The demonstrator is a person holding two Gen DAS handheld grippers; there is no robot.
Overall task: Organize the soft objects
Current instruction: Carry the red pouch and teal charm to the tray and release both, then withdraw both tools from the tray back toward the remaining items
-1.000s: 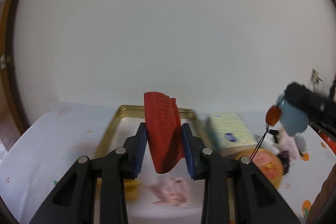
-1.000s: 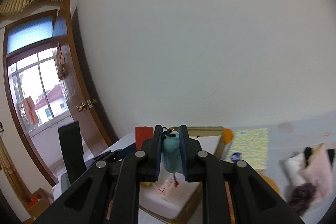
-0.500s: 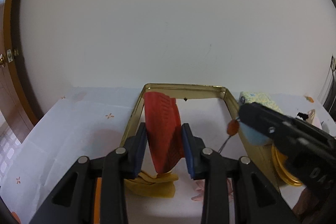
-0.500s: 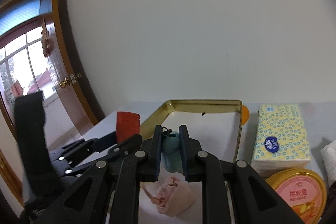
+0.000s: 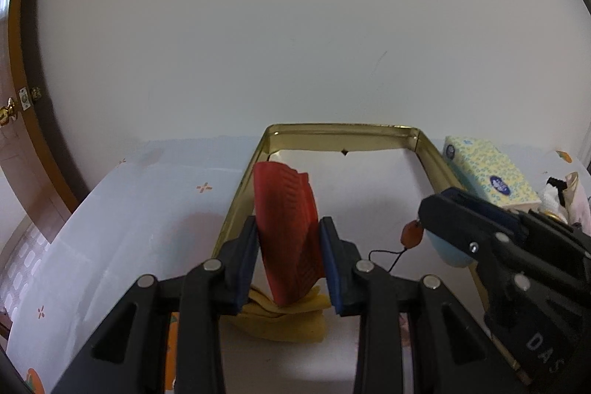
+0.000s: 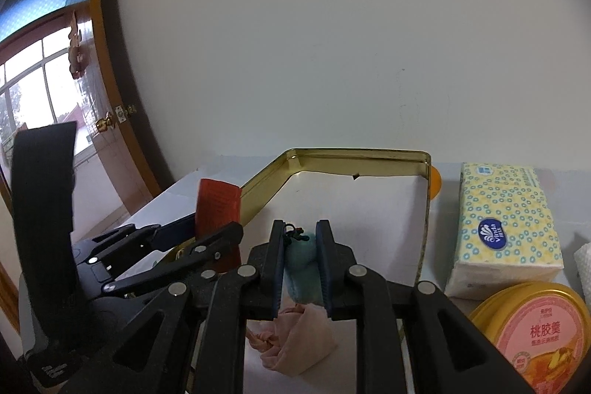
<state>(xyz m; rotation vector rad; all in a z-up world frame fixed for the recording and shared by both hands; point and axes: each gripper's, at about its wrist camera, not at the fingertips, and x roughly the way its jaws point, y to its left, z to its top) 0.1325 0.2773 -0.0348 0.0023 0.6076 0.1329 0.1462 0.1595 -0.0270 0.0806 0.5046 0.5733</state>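
We see a gold tray [image 5: 430, 150] of glossy metal, its rim mirror-bright, with a matt white floor. The red ribbed piece [image 5: 288, 228] looks like rubbery matt silicone — grooved surface. The yellow cloth [image 5: 284, 318] under it is soft and dull. The left gripper [image 5: 290, 261] is matt black plastic with blue pads [image 5: 328, 261]. The light-blue pouch [image 6: 301, 268] reads as fuzzy fabric; the pink cloth [image 6: 295, 344] is smooth. The tissue pack [image 6: 506, 228] has a shiny plastic wrap — the tub lid [image 6: 535, 331] is glossy too.
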